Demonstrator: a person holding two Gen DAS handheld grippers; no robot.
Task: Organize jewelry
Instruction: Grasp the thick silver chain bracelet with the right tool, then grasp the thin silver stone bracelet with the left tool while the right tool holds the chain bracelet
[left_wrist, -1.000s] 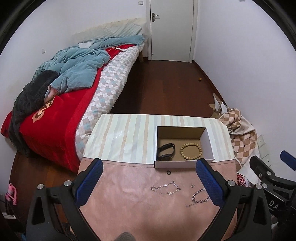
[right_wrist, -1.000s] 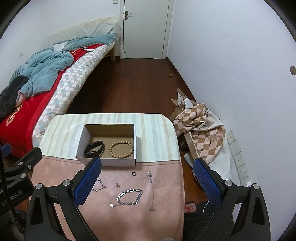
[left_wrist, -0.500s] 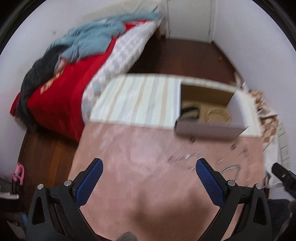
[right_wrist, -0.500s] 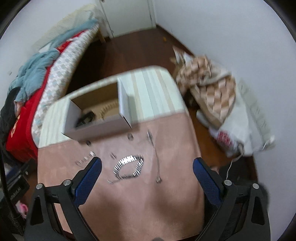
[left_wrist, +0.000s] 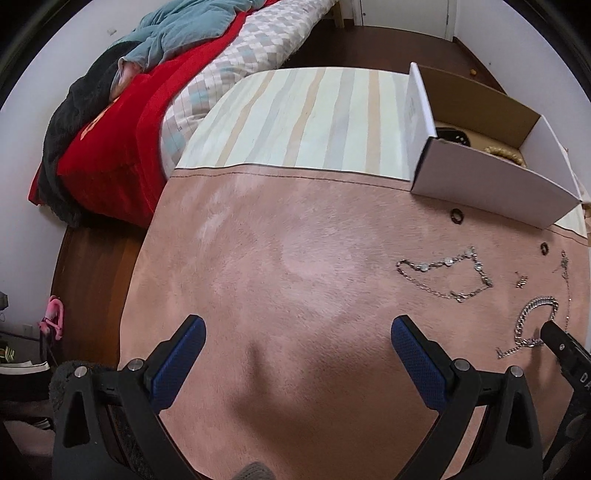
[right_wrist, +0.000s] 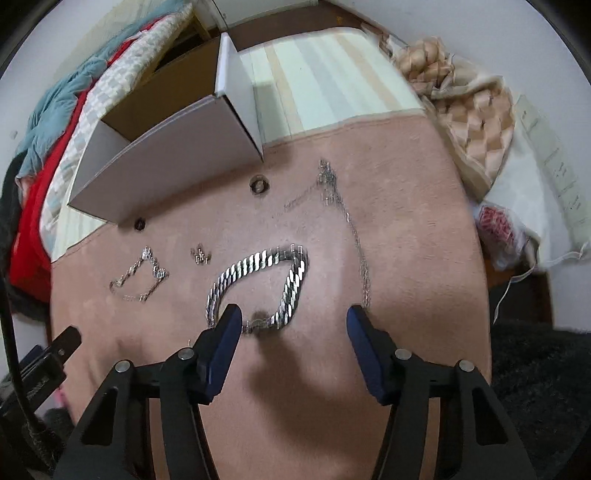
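Jewelry is lying loose on the pink suede-like table cover (right_wrist: 406, 177), just in front of the white cardboard box with a brown inside (right_wrist: 173, 147). A chunky silver curb-link bracelet (right_wrist: 258, 280) is sitting farthest out from the box, with a thin silver chain with small discs (left_wrist: 443, 273) off to its side and a fine long silver chain (right_wrist: 351, 229) on the other. Two small dark rings (right_wrist: 258, 184) are resting right by the box's front wall.

The right gripper (right_wrist: 293, 321) is pointing steeply down over the bracelet's near end; its jaws have just been closing and are standing partly apart, one blue pad at the links, nothing clamped yet. The left gripper (left_wrist: 295, 339) is hovering with its jaws wide apart over bare cover, well away from the box, holding nothing.

Judging ahead, the pads could be pinching only one strand, so the bracelet may swing or slide out; pressing too low could be bunching the soft cover instead.

Only the left wrist view is showing inside the box: a black band (left_wrist: 452, 136) and a tan bead bracelet (left_wrist: 506, 153). Only the right wrist view is showing the pad against the links.
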